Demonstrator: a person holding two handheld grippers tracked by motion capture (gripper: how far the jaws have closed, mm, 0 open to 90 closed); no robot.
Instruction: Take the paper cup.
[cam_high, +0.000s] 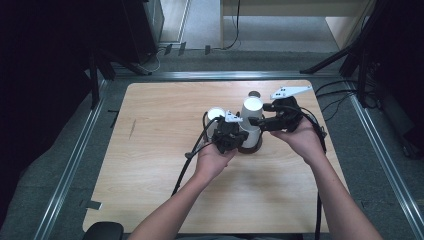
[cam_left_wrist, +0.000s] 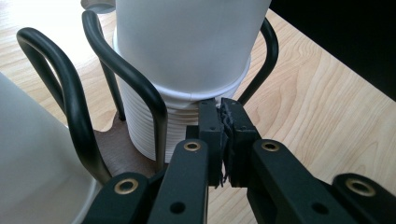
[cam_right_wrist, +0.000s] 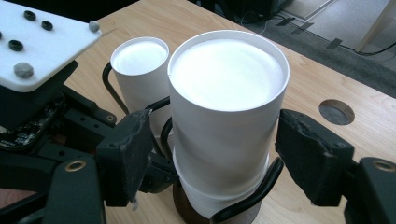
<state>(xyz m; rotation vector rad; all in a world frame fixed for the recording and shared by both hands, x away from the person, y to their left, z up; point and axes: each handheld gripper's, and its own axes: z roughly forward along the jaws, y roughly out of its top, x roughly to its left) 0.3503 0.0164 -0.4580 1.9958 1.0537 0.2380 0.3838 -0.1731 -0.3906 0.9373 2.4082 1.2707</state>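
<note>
A stack of upside-down white paper cups (cam_high: 252, 107) stands in a black wire holder (cam_left_wrist: 135, 79) on a round brown base (cam_high: 250, 147). The top cup (cam_right_wrist: 226, 93) sits raised above the ribbed stack (cam_left_wrist: 140, 126). My right gripper (cam_right_wrist: 219, 154) is open, with one pad (cam_right_wrist: 130, 154) on each side of the top cup. My left gripper (cam_left_wrist: 223, 109) is shut, its tips against the stack just under the top cup's rim. A second upside-down white cup (cam_right_wrist: 140, 65) stands beside the holder.
The holder sits toward the far middle of a light wooden table (cam_high: 150, 175). A round hole (cam_right_wrist: 336, 111) lies in the tabletop behind the stack. Metal rails (cam_high: 75, 160) frame the table, and cables (cam_high: 187, 165) trail from both grippers.
</note>
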